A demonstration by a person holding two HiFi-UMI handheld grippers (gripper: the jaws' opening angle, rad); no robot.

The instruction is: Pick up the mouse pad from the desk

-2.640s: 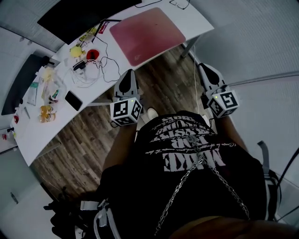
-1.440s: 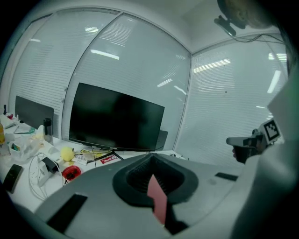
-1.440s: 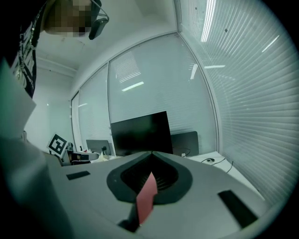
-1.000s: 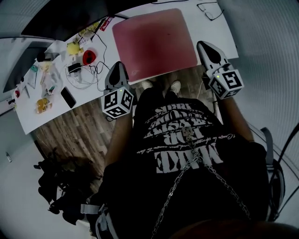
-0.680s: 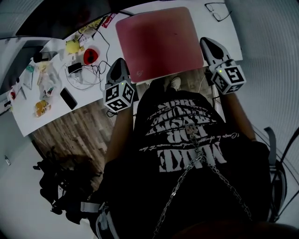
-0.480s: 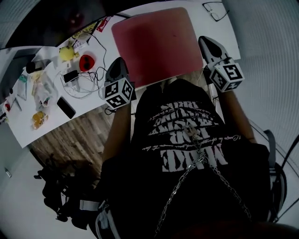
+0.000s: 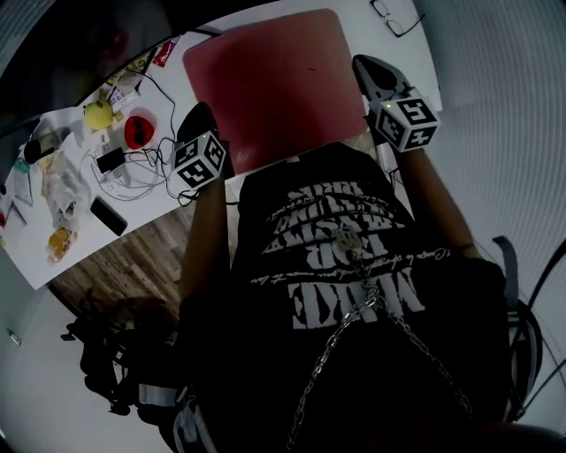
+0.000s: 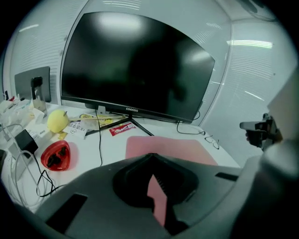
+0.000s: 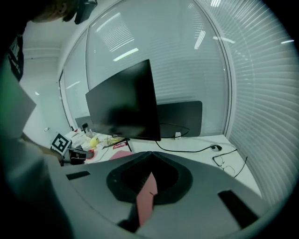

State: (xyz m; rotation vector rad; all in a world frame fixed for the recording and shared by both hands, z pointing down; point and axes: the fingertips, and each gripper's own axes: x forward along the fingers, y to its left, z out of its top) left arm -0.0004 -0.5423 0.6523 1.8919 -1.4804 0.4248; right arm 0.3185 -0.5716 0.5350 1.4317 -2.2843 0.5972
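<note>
A large pinkish-red mouse pad lies flat on the white desk, at its front edge, right in front of the person. My left gripper hovers just off the pad's left edge, jaws shut and empty. At the pad's right edge my right gripper is also shut with nothing in it. In the left gripper view the pad lies just beyond the closed jaw tips. The right gripper view shows a strip of the pad past its closed tips.
A dark monitor stands behind the pad. To the left lie a yellow ball, a red dish, tangled cables and a phone. Glasses lie at the far right. Wooden floor runs below the desk edge.
The person has stepped up to the desk. Both grippers have come forward and down, from in front of the desk to either side of the mouse pad, jaws staying shut.
</note>
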